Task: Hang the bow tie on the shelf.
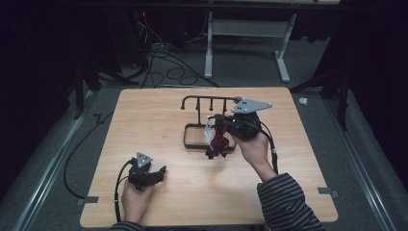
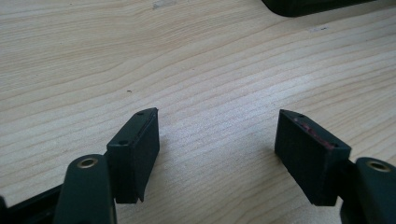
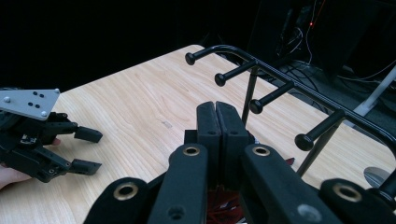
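Note:
A black peg rack (image 1: 211,99) stands on a tray base (image 1: 188,143) at the middle of the table. My right gripper (image 1: 215,119) hovers just right of it, shut on a dark red fabric item (image 1: 217,144) with a white tag that hangs down over the tray's right edge. In the right gripper view the jaws (image 3: 215,106) are pressed together, with red fabric (image 3: 223,205) showing beneath them and the rack's pegs (image 3: 261,102) just ahead to the right. My left gripper (image 1: 161,172) rests on the table at the front left, open with nothing between its pads (image 2: 217,135).
The wooden table (image 1: 144,120) has bare room left of the rack and along its front. My left gripper (image 3: 93,150) also shows far left in the right gripper view. Beyond the table's far edge are cables and a grey frame (image 1: 209,48) on the floor.

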`<state>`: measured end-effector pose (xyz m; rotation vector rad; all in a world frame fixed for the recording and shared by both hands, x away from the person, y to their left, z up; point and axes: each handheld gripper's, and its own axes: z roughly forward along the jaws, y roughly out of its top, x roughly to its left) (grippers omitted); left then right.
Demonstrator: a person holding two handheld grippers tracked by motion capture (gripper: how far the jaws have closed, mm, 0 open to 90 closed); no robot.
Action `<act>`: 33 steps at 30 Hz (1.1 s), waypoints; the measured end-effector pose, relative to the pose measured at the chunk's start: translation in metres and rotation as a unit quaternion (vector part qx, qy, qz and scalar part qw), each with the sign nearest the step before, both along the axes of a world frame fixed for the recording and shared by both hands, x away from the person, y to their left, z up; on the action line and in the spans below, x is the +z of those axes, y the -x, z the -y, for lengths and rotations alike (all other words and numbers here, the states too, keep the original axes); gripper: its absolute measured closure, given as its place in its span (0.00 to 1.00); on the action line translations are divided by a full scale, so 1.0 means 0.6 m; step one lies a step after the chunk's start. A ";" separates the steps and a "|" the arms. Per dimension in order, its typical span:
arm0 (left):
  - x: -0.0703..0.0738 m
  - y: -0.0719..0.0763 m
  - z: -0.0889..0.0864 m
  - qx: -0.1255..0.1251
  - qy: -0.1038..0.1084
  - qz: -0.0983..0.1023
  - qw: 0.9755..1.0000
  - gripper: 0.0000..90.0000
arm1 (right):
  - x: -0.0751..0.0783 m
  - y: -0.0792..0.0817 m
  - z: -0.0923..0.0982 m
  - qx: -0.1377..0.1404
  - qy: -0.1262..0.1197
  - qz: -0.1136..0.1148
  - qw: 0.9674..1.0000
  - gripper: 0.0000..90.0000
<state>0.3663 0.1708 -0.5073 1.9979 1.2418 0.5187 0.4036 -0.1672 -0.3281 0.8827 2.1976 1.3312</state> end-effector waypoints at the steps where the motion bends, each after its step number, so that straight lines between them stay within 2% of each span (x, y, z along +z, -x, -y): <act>1: 0.000 0.000 0.000 0.000 0.000 0.000 1.000 0.35 | 0.000 -0.001 -0.001 0.000 0.000 0.001 1.000 1.00; 14: 0.000 0.000 -0.001 -0.001 0.002 -0.001 1.000 0.35 | 0.003 -0.018 -0.008 -0.004 0.000 0.001 1.000 1.00; 23: 0.000 0.000 -0.001 -0.001 0.002 -0.002 1.000 0.35 | 0.005 -0.038 -0.011 -0.016 -0.001 -0.002 1.000 1.00; 33: 0.000 0.000 -0.001 -0.001 0.003 -0.002 1.000 0.35 | -0.002 -0.057 -0.009 -0.029 -0.002 -0.014 0.999 1.00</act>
